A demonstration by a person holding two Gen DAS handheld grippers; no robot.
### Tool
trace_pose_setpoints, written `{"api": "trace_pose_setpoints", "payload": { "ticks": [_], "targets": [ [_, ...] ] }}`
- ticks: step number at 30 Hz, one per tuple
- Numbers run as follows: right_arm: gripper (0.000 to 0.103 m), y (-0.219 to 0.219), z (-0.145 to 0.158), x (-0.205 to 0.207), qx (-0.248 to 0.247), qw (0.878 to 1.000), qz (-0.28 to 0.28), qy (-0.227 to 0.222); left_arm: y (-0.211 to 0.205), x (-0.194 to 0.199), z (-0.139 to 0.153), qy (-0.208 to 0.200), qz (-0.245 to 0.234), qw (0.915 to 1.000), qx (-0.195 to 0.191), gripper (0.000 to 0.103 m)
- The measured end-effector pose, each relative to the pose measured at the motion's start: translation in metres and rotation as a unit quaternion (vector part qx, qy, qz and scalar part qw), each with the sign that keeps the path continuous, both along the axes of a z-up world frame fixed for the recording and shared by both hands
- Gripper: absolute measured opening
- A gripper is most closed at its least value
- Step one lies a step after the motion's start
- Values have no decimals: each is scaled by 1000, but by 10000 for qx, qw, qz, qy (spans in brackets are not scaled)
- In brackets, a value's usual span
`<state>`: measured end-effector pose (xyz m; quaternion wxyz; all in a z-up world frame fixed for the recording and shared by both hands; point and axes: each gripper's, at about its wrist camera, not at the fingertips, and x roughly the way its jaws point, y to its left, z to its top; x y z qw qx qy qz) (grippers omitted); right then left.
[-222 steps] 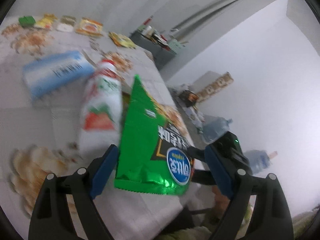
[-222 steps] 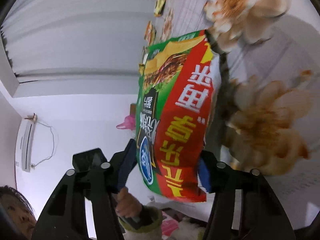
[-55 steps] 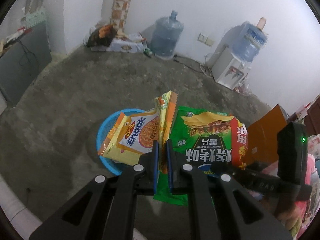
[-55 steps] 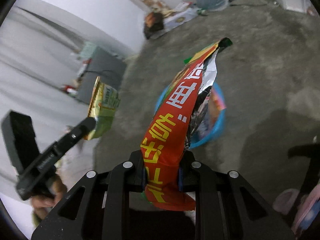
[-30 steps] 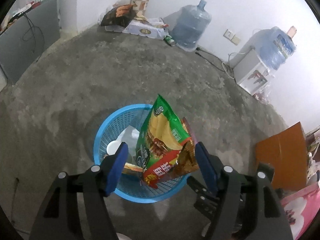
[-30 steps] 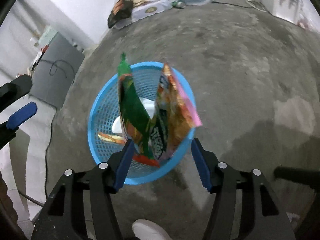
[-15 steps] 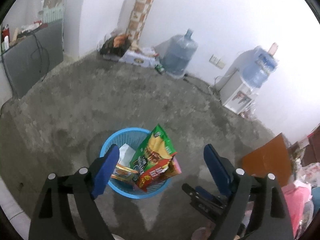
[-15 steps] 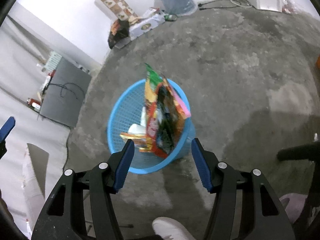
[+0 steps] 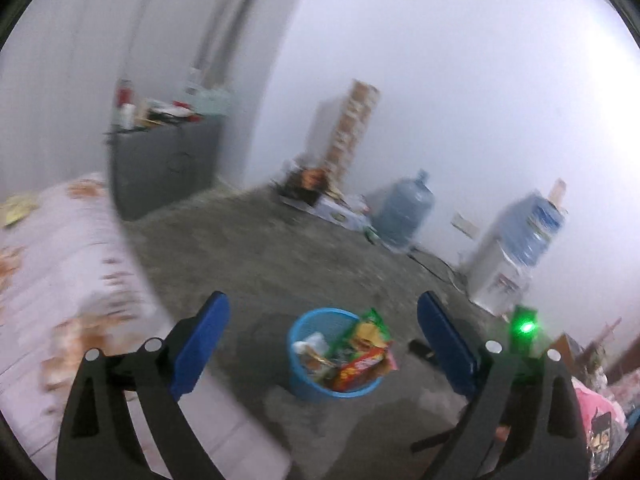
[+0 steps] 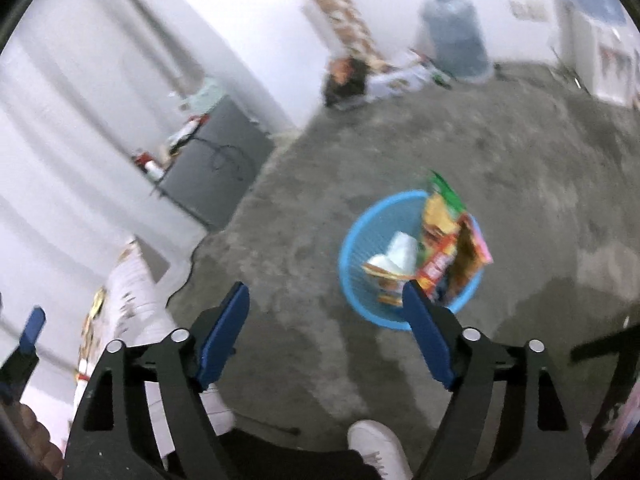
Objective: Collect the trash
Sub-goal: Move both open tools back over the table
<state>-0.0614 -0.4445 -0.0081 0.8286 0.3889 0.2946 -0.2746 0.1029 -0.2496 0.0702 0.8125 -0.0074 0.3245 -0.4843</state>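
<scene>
Left wrist view shows the left gripper (image 9: 322, 332) with its blue pads far apart and the jaws opening further, and nothing is between them. The right gripper (image 10: 326, 322) is the same: the jaws are opening and they hold nothing.

The trash is already in the blue basket (image 9: 298, 380), which stands on the grey concrete floor (image 9: 248, 264), well below both grippers. A green and red snack bag (image 9: 366, 350) stands up high over the rim, together with a pink-edged wrapper (image 10: 478, 246), and a white crumpled piece (image 10: 396, 254) lies lower inside.

I think the main risk is with these tall bags. They are light foil, stiff and slippery, and they lean on the rim, so they can slide out or tip over onto the floor if something is dropped on them. The basket is a thin plastic mesh, round and wider at the top, and probably light, so a push from a gripper could move it or turn it over. Both pictures are blurred, so aiming at the next piece may be less sure. On the table with the flowered cloth (image 9: 48, 280) a yellowish packet (image 9: 16, 208) seems to remain, flat and thin, which is hard to pinch from a smooth surface.

A white shoe (image 10: 376, 450) of the person is near the bottom of the right wrist view.
</scene>
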Motion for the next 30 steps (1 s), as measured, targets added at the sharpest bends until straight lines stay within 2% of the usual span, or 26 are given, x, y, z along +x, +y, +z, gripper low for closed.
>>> {"api": "trace_pose_setpoints", "payload": {
  "ticks": [2, 7, 9, 12, 15, 20, 22, 25, 30],
  "targets": [
    [84, 17, 18, 9, -219, 9997, 137, 20, 38, 2, 7, -65, 287, 9995, -121, 94],
    [95, 53, 43, 26, -568, 9966, 568, 205, 124, 2, 16, -189, 945, 9950, -254, 96],
    [95, 70, 49, 33, -806, 9935, 721, 365, 155, 1, 15, -180, 1234, 9918, -268, 97],
    [95, 94, 51, 45, -1133, 9873, 806, 771, 201, -3, 12, -213, 1710, 9847, -253, 97],
    [95, 114, 42, 62, -1282, 9788, 1187, 1070, 246, -11, 6, -237, 2098, 9773, -179, 97],
    [95, 148, 41, 81, -1716, 9625, 1644, 1312, 307, -23, -2, -320, 2787, 9598, -51, 97],
    [95, 167, 48, 88, -1994, 9528, 1923, 1239, 327, -25, -4, -309, 3000, 9534, -59, 97],
    [95, 182, 55, 94, -2108, 9468, 2228, 972, 349, -22, -4, -355, 3276, 9441, -25, 97],
    [95, 208, 71, 116, -1383, 9413, 3072, 210, 378, -16, -7, -409, 3636, 9307, -23, 97]
  ]
}}
